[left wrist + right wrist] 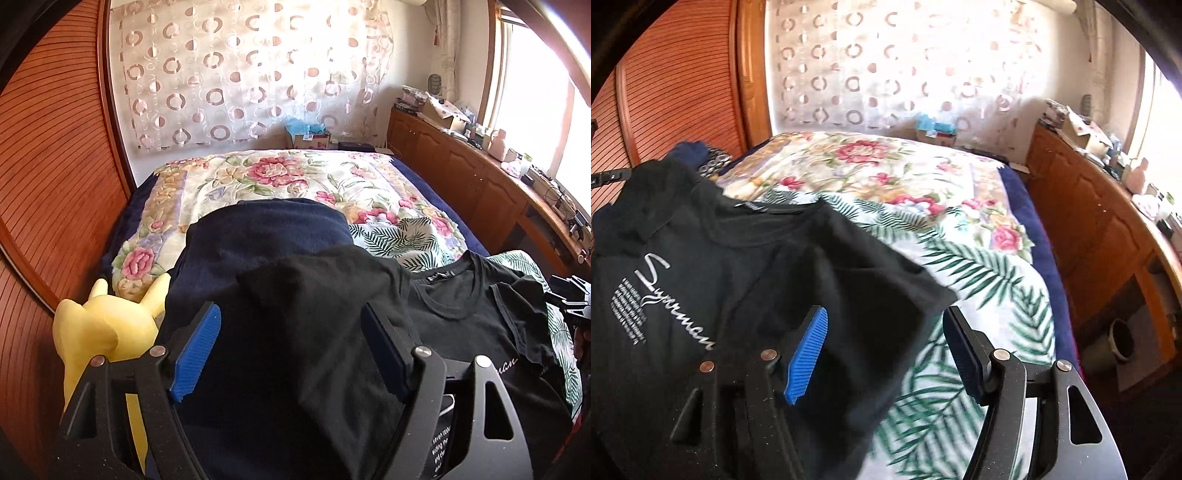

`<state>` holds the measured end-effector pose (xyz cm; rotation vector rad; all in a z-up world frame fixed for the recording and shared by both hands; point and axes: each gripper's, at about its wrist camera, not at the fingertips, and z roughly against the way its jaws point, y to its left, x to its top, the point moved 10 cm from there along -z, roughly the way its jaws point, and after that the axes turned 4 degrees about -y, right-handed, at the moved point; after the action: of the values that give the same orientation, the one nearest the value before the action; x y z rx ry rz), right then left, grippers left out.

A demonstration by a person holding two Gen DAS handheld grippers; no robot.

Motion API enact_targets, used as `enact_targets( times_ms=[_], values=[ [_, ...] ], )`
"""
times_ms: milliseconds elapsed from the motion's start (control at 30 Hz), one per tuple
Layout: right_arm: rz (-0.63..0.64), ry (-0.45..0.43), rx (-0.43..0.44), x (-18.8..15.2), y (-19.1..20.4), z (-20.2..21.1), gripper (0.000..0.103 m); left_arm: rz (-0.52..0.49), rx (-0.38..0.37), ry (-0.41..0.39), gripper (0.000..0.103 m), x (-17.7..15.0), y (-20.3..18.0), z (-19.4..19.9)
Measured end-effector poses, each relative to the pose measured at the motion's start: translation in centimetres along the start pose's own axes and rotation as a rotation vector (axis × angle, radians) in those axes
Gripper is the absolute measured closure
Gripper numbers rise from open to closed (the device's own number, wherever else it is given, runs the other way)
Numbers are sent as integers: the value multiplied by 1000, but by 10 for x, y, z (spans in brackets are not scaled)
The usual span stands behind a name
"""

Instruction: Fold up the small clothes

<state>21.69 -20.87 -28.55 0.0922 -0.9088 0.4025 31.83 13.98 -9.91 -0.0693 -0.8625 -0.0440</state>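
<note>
Bed [280,173] with floral quilt fills both views, wood cabinets [461,173] along the window side. Black T-shirt [713,266] lies front-up near the quilt's near edge, collar toward the far end, white script print showing; a dark navy garment [266,229] sits beside it, partly under it as far as I can tell. Yellow plush toy [103,325] just beside the navy piece. Left gripper [291,354]: jaws apart, black fabric of the folded-in side bunched between the pads, pads not pressing on it. Right gripper [886,350]: jaws apart, sleeve edge draped between them, not clamped. Risks, my read: both folded-in flaps look loose, so either can spring back once the jaws clear. Ribbed pads could snag fabric on retreat and drag the fold open. Navy piece underneath could get pinched with the shirt on the next grab. Right view is blurred, contact uncertain.
</note>
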Motion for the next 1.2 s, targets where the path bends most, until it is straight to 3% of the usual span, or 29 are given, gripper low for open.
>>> enact_targets(
  times_ms=[533, 833, 867, 900, 933, 967, 1000, 1067, 1200],
  values=[
    [-72, 90, -18, -6, -24, -40, 36, 12, -32, 63, 47, -1, 2, -25],
    [-83, 83, 17, 1, -17, -51, 36, 61, -55, 89, 47, 3, 9, -37],
    [-90, 76, 30, 2, -16, -52, 37, 71, -60, 85, 51, 5, 9, -37],
    [-88, 68, 42, 3, -14, -53, 46, 68, -70, 78, 60, 7, 6, -36],
    [-80, 62, 52, 3, -11, -53, 59, 66, -91, 74, 81, 8, 2, -34],
    [-69, 59, 65, 2, -8, -52, 71, 73, -100, 60, 92, 10, -2, -29],
    [-65, 64, 92, 2, -4, -50, 91, 65, -88, 36, 93, 13, -5, -22],
    [-71, 50, 125, 1, 0, -41, 96, 30, -83, -30, 94, 21, -17, 2],
    [-64, -97, 116, 18, -4, 11, 97, -22, -86, -138, 95, 37, -40, 55]
  ],
)
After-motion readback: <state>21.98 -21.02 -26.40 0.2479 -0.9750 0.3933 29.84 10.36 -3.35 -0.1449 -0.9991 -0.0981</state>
